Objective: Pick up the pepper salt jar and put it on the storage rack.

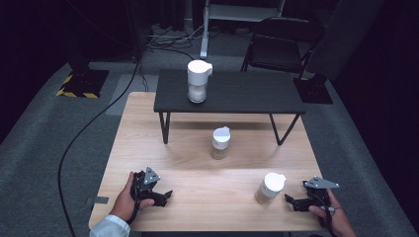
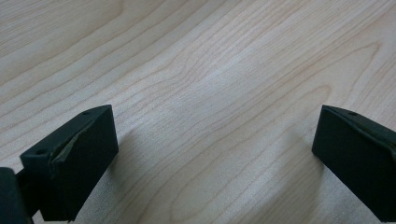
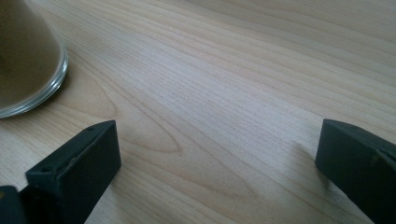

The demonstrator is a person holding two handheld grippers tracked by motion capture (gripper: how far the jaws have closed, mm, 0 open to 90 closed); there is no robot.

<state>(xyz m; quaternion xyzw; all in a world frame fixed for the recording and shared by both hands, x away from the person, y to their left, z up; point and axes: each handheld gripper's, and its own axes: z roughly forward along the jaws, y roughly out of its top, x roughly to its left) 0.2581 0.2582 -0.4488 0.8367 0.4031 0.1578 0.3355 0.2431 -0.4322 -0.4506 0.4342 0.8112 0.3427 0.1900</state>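
Three white-lidded glass jars stand in the high view. One jar [image 1: 199, 80] is on the black shelf [image 1: 247, 96], one jar [image 1: 220, 142] is at the table's middle, one jar [image 1: 270, 188] is near the front right. My left gripper [image 1: 167, 196] rests on the front left of the table, open, jaws wide apart over bare wood [image 2: 210, 130]. My right gripper [image 1: 290, 201] lies at the front right, open, just right of the nearest jar, whose glass base [image 3: 28, 70] shows at the upper left in the right gripper view.
The light wooden table [image 1: 148, 148] has a low black shelf on thin legs across its far part. A black chair [image 1: 281, 42] and cables [image 1: 99, 113] lie on the grey floor beyond. A hand [image 1: 126, 202] holds each gripper at the near edge.
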